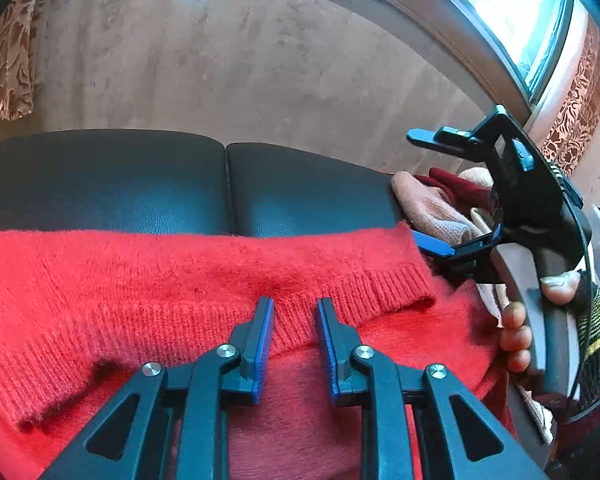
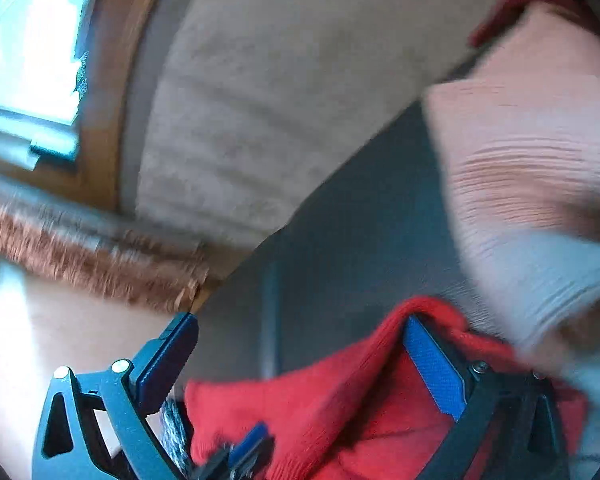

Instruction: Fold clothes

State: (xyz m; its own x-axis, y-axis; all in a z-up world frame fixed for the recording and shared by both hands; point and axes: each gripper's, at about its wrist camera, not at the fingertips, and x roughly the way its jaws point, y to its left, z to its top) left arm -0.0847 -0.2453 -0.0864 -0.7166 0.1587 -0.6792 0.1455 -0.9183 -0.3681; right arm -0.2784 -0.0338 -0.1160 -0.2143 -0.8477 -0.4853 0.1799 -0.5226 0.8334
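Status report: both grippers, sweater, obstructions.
Left gripper part open over fuzzy red knit sweater. Right gripper wide open. Pink knit garment piled beside.

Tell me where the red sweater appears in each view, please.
Left wrist: the red sweater fills the lower half, under the left gripper.
Right wrist: it lies at the bottom centre, draped over one finger of the open right gripper.
Shared landmark: the pink garment beside it on the dark seat.

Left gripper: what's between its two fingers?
In the left wrist view, the left gripper has the ribbed hem of the red sweater between its fingers; whether they pinch it is unclear.
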